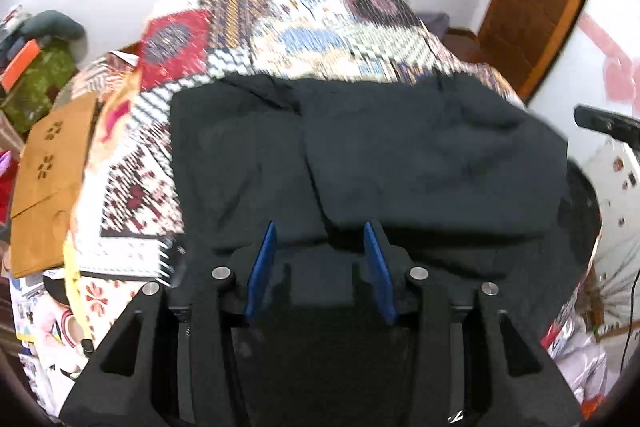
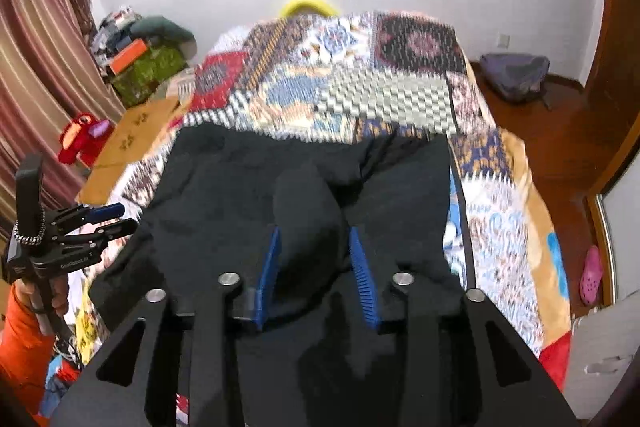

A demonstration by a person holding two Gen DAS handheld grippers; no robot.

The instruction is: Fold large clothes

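A large black garment [image 1: 400, 155] lies spread on a bed with a patchwork quilt [image 1: 312, 35]; one part is folded over the rest. My left gripper [image 1: 320, 231] is open with its blue pads wide apart, hovering at the garment's near edge and empty. In the right wrist view the garment [image 2: 224, 195] fills the near half of the quilt [image 2: 360, 83]. My right gripper [image 2: 314, 235] is open, and a raised fold of black cloth bulges up between its blue pads. The left gripper [image 2: 120, 217] also shows at the left of the right wrist view, beside the garment's left edge.
A brown cardboard sheet [image 1: 48, 179] lies left of the bed, with a green box [image 2: 148, 71] and a red plush toy [image 2: 82, 141] beyond. A curtain [image 2: 36, 67] hangs at left. Wooden floor [image 2: 560, 147], a grey bag [image 2: 514, 75] and a pink shoe [image 2: 591, 275] lie at right.
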